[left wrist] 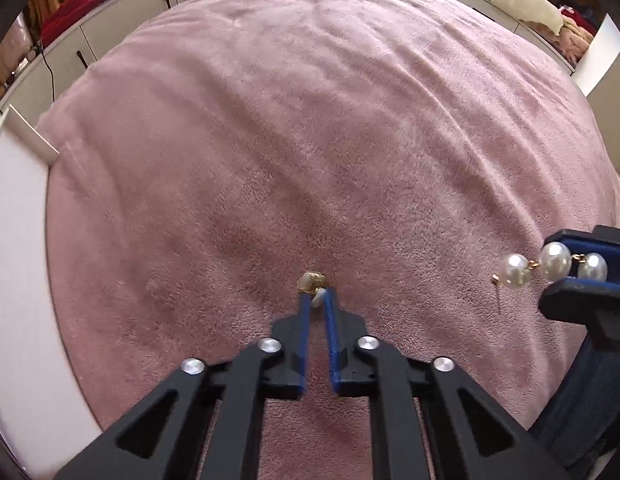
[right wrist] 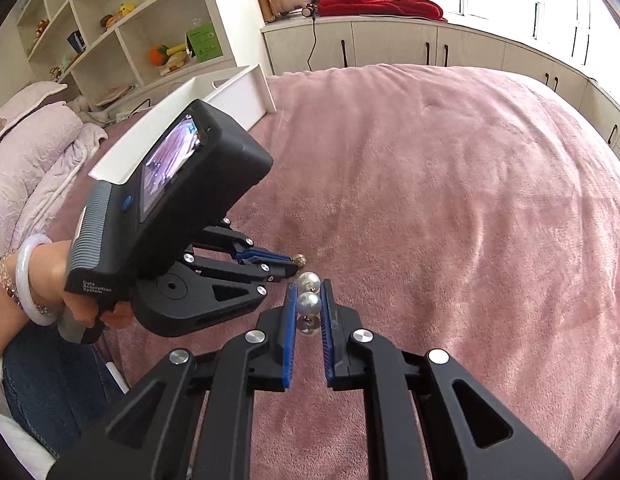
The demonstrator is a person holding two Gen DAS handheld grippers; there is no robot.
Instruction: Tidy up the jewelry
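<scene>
1. Your left gripper (left wrist: 317, 298) is clenched on a small gold earring (left wrist: 311, 282). The piece sits at the very tips of the fingers (left wrist: 305, 320), with a pale bit caught between them and the gold part poking out in front, held above the pink blanket (left wrist: 310, 140).

2. Your right gripper (right wrist: 308, 304) is clenched on a pearl earring (right wrist: 308, 302). One pearl is pinched between the blue pads (right wrist: 289, 320), another juts out past the tips, and a third hangs behind, inside the jaws.

3. Take the white tray (right wrist: 245, 92) as your landmark. Both earrings are well apart from it, up in the air over the blanket, and neither rests on anything. From the right wrist view the tray lies beyond your left gripper, at the far left of the blanket.

4. In my judgement, you are in the carrying step: both pieces are picked up and nothing has been put away yet. The tray looks like the likely place for them, though its inside is hidden here.

5. The next move calls for bringing one gripper at a time over the tray, lowering it close to the floor of the tray, and only then letting go.

6. Mind the left grip: it looks thin, so the gold earring could slip out if you swing fast. The dangling pearls may sway too, so move them steadily.
</scene>
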